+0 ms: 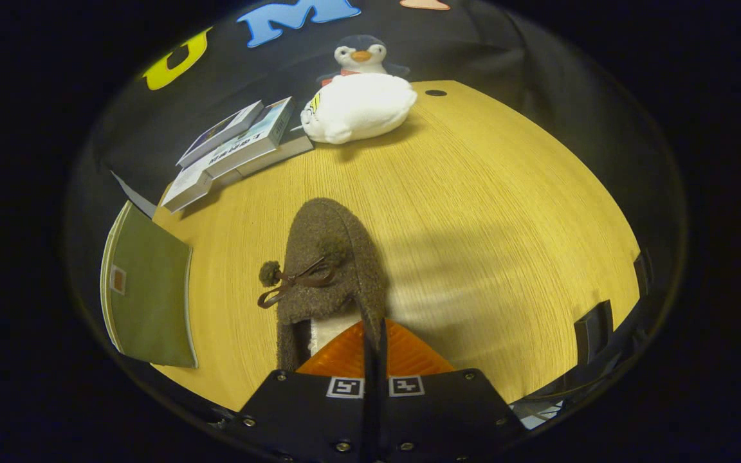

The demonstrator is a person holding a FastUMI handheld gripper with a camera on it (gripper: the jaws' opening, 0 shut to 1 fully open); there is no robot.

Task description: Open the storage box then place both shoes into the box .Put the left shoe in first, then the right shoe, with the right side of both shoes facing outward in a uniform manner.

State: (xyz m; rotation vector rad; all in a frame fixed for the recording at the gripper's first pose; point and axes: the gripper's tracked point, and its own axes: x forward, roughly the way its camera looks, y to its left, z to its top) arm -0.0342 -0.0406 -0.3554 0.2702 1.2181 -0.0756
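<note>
A brown fuzzy shoe (329, 244) with a dark bow and a pom-pom points away from me over the wooden table (486, 212). My gripper (374, 331) is shut on the shoe's collar rim, which runs as a dark strip between the two fingers. The pale lining shows just left of the fingers. A shadow on the table to the right of the shoe suggests it is held off the surface. The green storage box (152, 289) with a small label sits at the table's left edge, left of the shoe; I cannot tell whether it is open.
A stack of books (235, 151) lies at the far left of the table. A white plush cushion (357, 106) and a penguin toy (361, 54) stand at the back. A small dark hole (435, 92) marks the far corner. Bare wood stretches to the right.
</note>
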